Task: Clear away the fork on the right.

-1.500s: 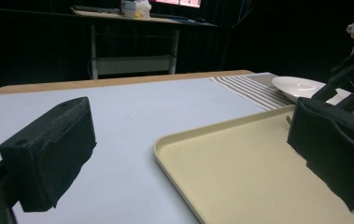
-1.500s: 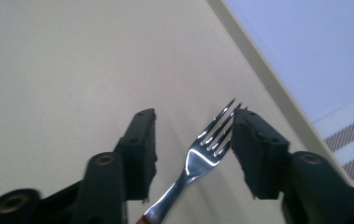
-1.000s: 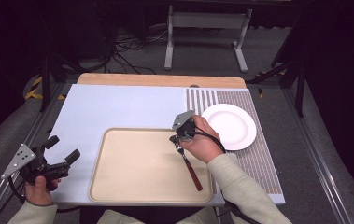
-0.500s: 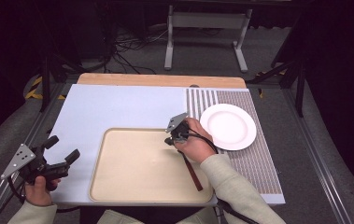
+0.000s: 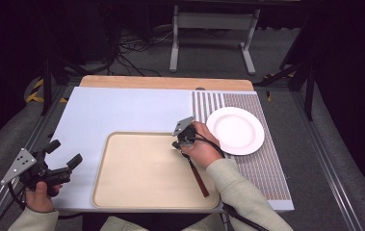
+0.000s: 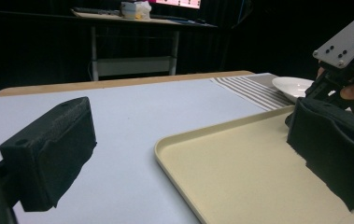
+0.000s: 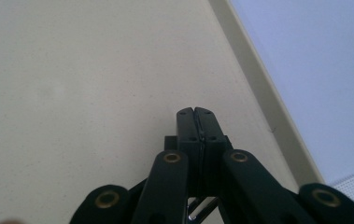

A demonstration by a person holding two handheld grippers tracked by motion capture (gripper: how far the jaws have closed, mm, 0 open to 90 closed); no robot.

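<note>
Right gripper (image 5: pixel 179 143) over the beige tray (image 5: pixel 136 192), jaws pressed together on a brown-handled utensil (image 5: pixel 199 176). White plate (image 5: pixel 235 130) just beside — unobstructed. Left gripper (image 5: pixel 64 156) wide apart, holding nothing.

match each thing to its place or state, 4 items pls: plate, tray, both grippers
Things:
1. plate
2. tray
3. left gripper
4. right gripper

Places or states:
A. jaws open, off the tray's left side
B. white, on the striped mat
C. jaws shut, apparently on the brown-handled utensil, above the tray's far right part
D. beige, on the pale blue sheet

Pairs: 1-B, 2-D, 3-A, 4-C
</note>
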